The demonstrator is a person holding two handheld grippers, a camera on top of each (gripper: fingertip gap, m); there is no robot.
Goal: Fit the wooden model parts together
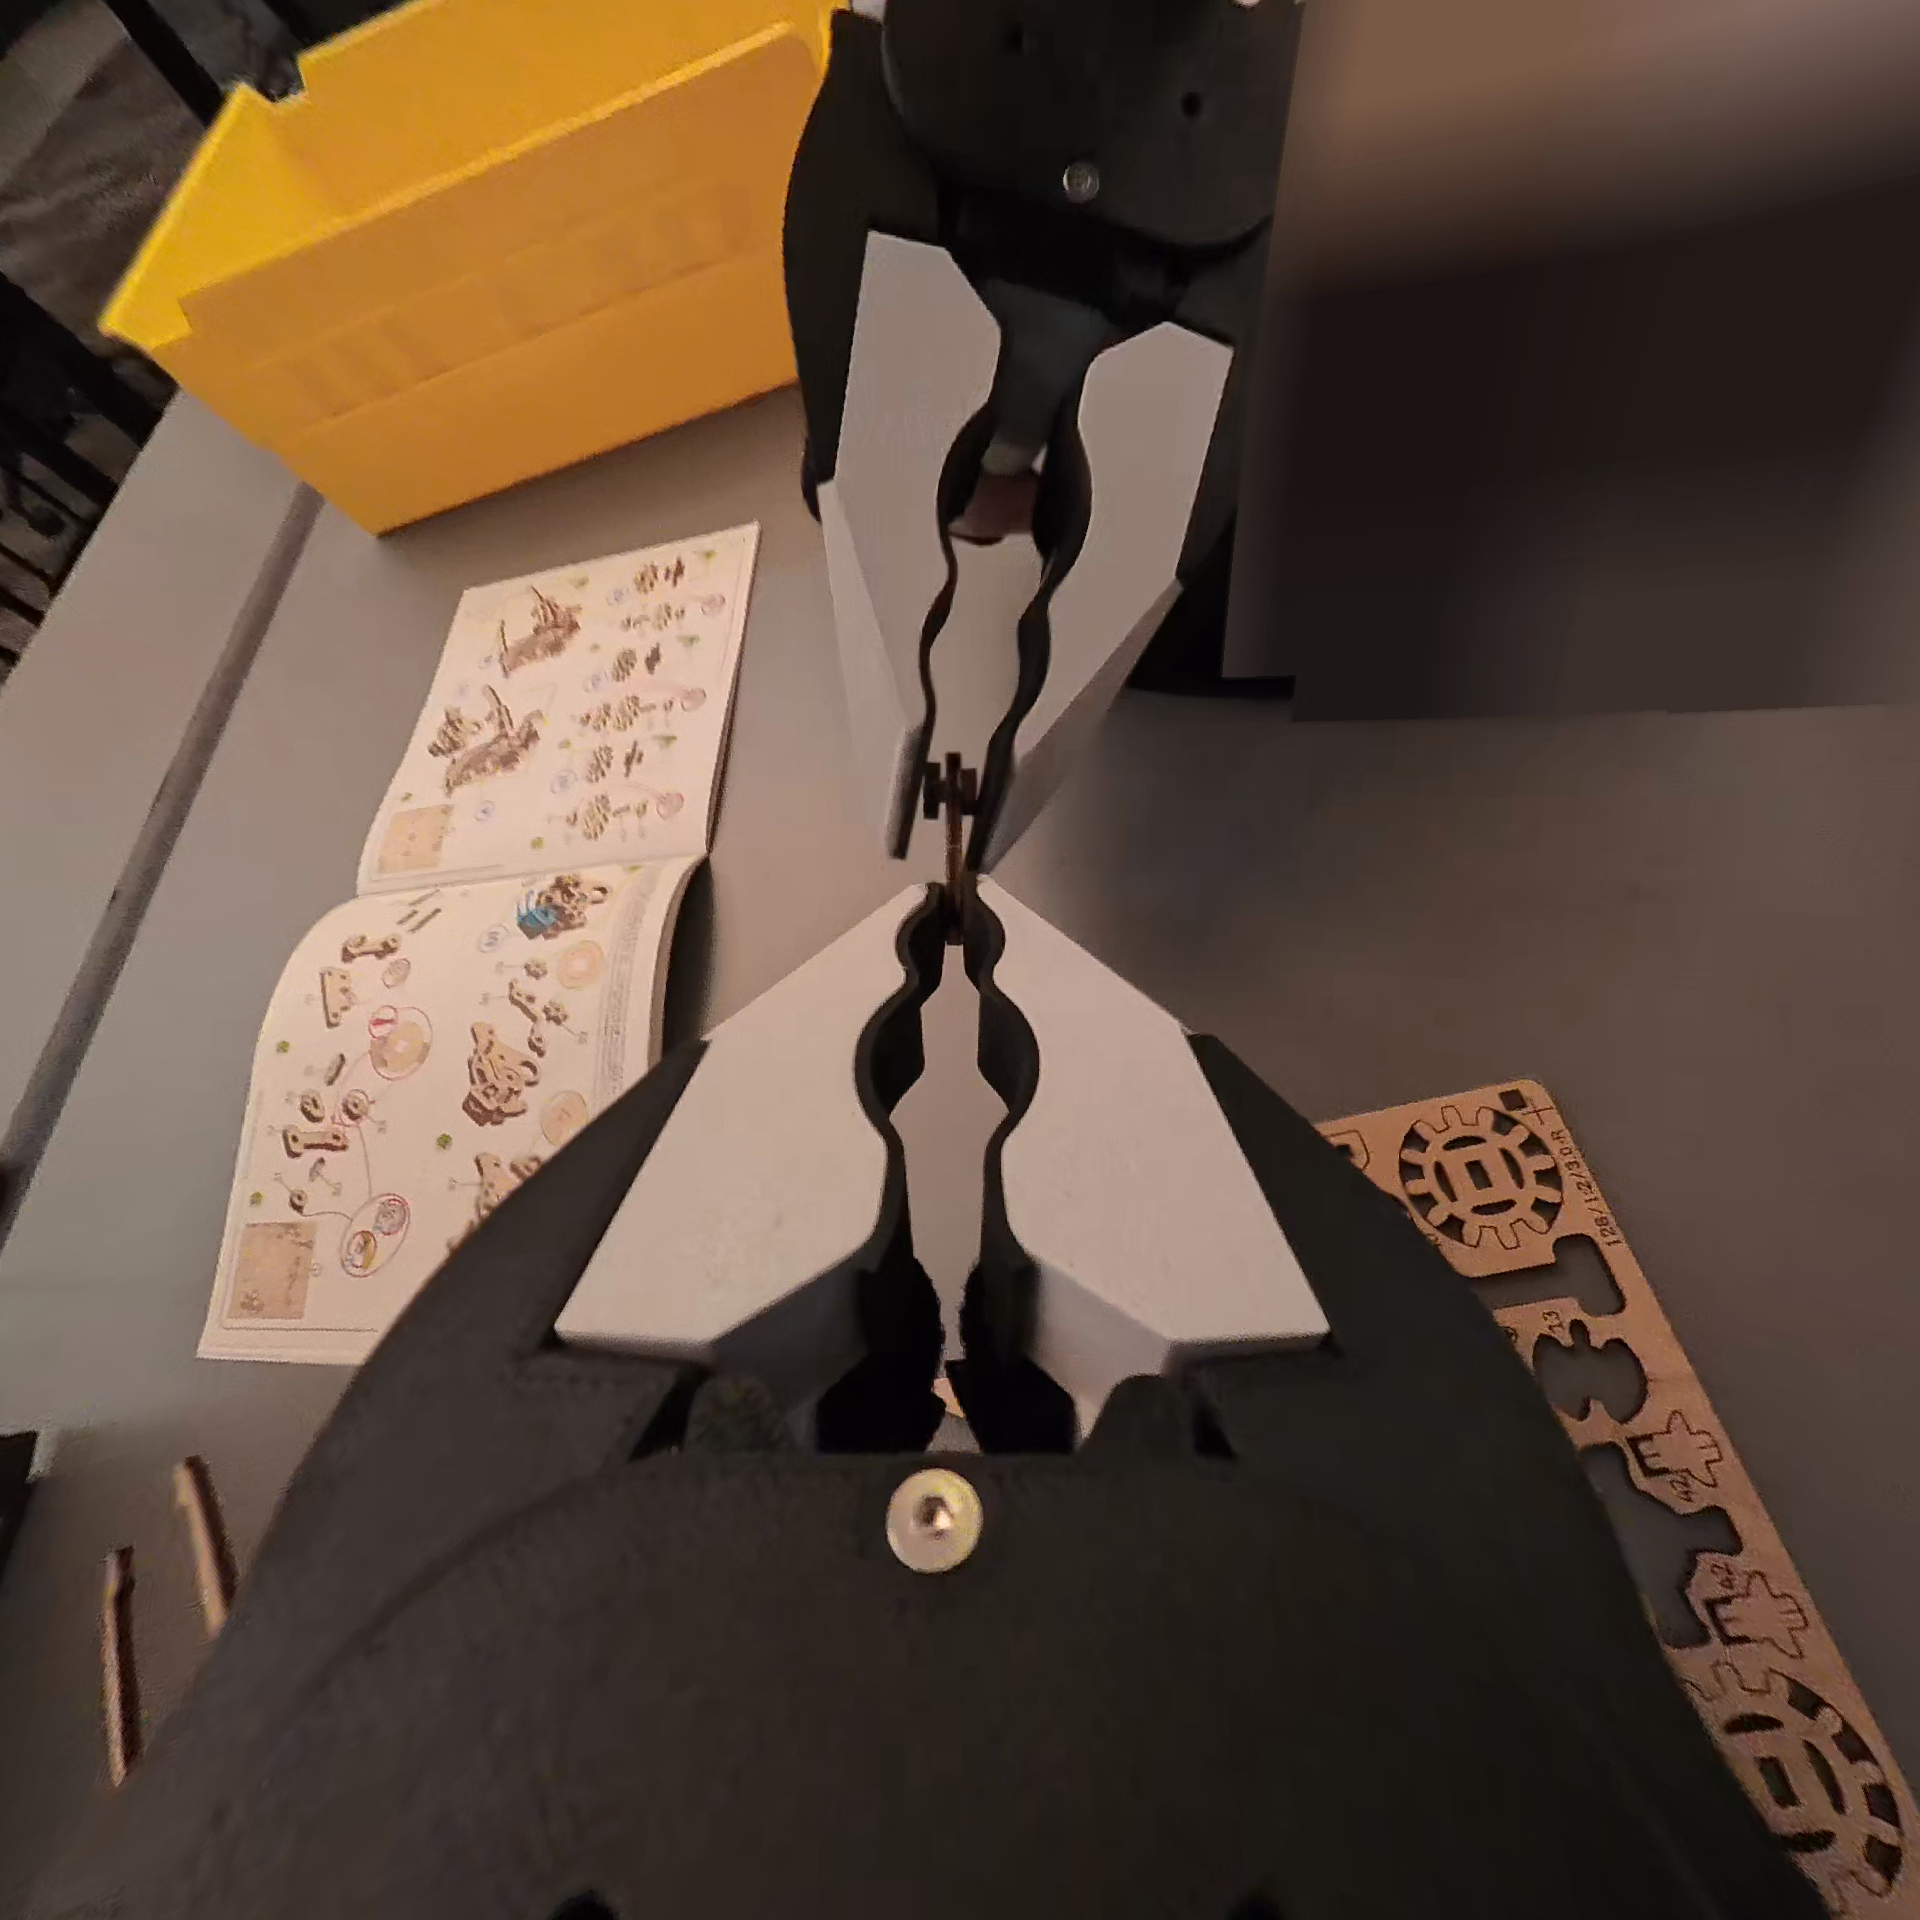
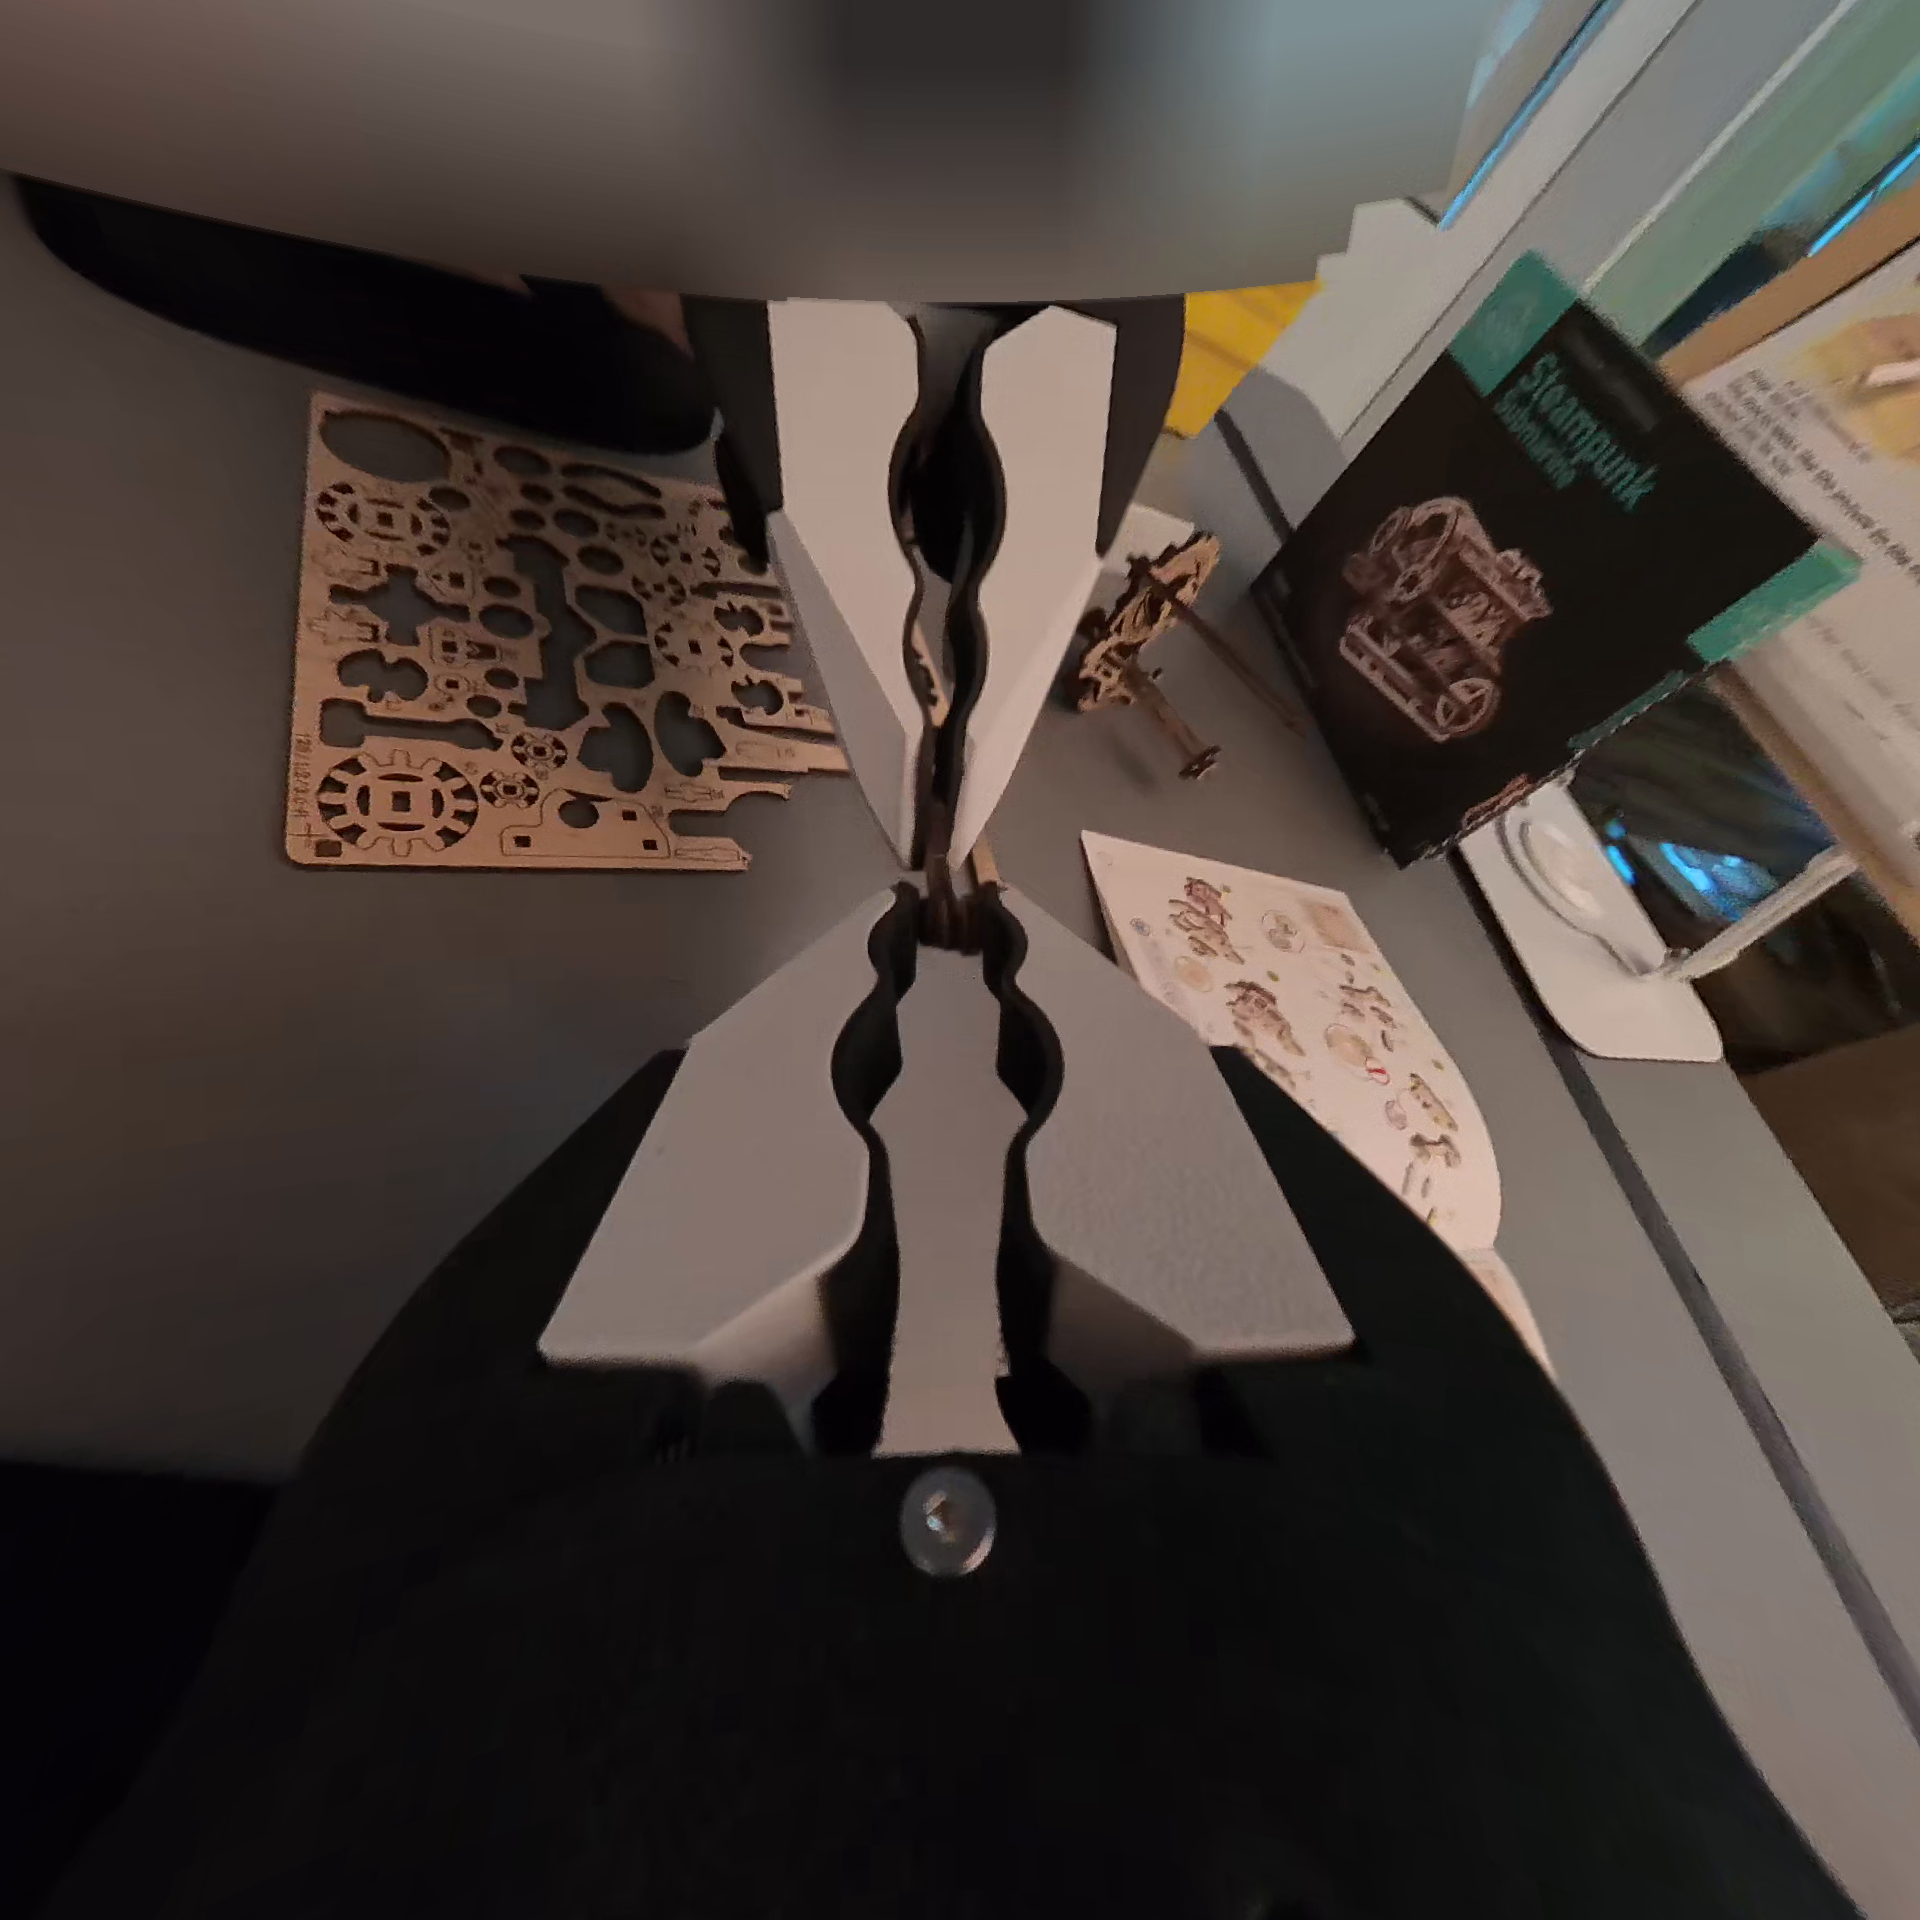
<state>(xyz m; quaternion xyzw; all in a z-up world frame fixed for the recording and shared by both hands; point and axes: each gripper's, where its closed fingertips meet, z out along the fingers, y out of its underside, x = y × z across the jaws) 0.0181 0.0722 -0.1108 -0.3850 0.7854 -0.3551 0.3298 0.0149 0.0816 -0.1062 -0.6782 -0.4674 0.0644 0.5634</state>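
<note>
My left gripper is shut on a thin flat wooden part, held edge-on above the grey table. My right gripper comes in from the far side, tip to tip with it, shut on a small stacked wooden part. In the right wrist view my right gripper pinches that small stack, and my left gripper faces it from above with its thin part. The two parts touch where the tips meet. How they join is hidden by the fingers.
A punched-out wooden parts sheet lies on the table and also shows in the left wrist view. An open instruction booklet, a yellow bin, a part-built wooden model and the dark kit box stand around. Only a small space, under 4 cm, lies between the two pairs of fingers. Left tips and right tips are each some 20 cm from the part-built wooden model.
</note>
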